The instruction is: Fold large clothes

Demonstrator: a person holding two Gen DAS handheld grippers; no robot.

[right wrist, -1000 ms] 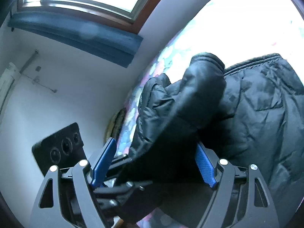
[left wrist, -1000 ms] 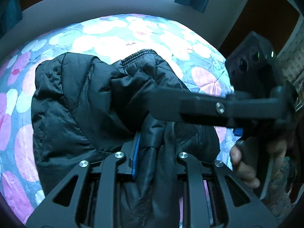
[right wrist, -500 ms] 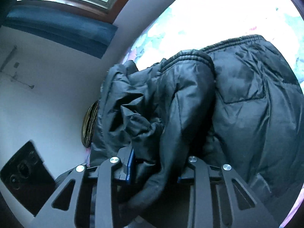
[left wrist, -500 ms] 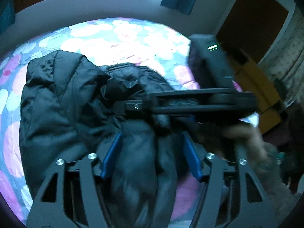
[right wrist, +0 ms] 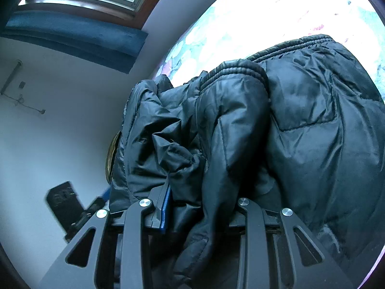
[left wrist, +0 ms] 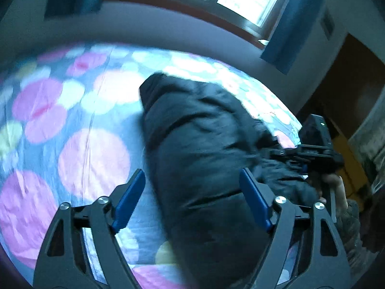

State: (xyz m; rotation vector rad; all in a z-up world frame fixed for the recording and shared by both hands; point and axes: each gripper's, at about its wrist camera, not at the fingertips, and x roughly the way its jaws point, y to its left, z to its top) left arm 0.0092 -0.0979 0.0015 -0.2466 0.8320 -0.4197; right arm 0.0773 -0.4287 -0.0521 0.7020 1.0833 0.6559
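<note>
A black puffer jacket (left wrist: 204,149) lies bunched on the bed with the spotted cover (left wrist: 79,125). My left gripper (left wrist: 192,192) is open, its blue pads wide apart above the jacket, holding nothing. My right gripper (right wrist: 199,207) is shut on a fold of the jacket (right wrist: 240,130), near a sleeve with a ribbed cuff (right wrist: 235,72). In the left wrist view the right gripper (left wrist: 310,159) sits at the jacket's right edge, held by a hand. In the right wrist view the left gripper (right wrist: 72,207) shows blurred at the lower left.
A window with blue curtains (left wrist: 281,31) is behind the bed. A white wall (right wrist: 60,120) runs along the bed's side. A dark door and yellow furniture (left wrist: 349,159) stand at the right.
My left gripper opened, let go of the jacket and pulled back and up. My right gripper closed on the jacket fold and holds it.
</note>
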